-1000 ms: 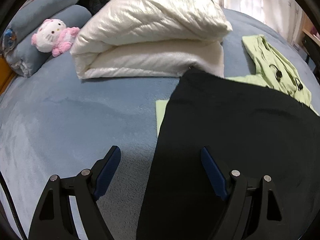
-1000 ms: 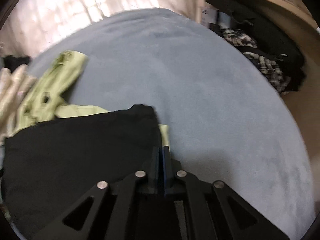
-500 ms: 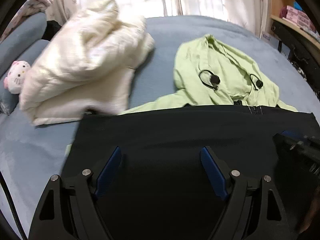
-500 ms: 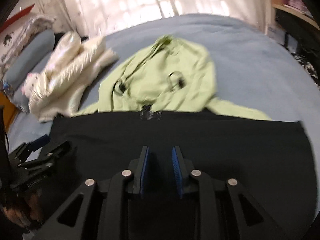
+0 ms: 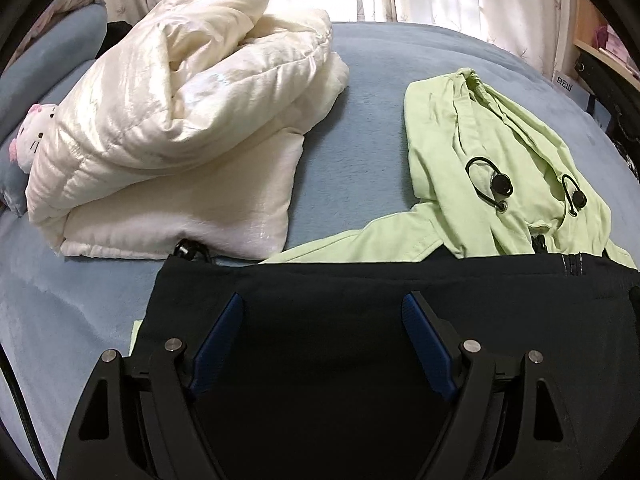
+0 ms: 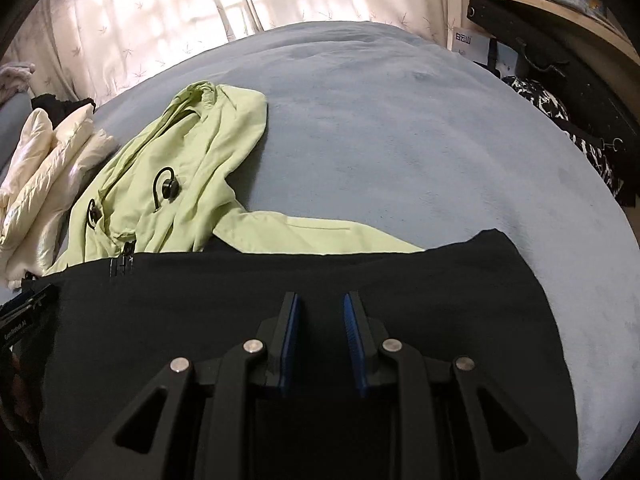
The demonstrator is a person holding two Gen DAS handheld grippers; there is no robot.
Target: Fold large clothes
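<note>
A light green hooded jacket [image 5: 492,184] lies on the blue bed, its black lower part folded up over it as a wide black panel [image 5: 328,320]. The hood and drawcord toggles stick out beyond the fold. My left gripper [image 5: 324,312] is wide open and empty above the panel's left half. In the right wrist view the jacket [image 6: 180,184] lies at left and the black panel [image 6: 304,280] spans the front. My right gripper [image 6: 320,312] is part open and empty above the panel.
A folded cream puffer coat [image 5: 172,120] lies at the back left of the bed [image 5: 360,92], with a pink plush toy [image 5: 28,136] and grey pillows behind it. A shelf with dark bags [image 6: 560,80] stands to the right. Curtains hang behind.
My right gripper has opened from shut and let go of the black fabric. Both grippers have swung round to face the hood end. The left gripper has stayed open.
</note>
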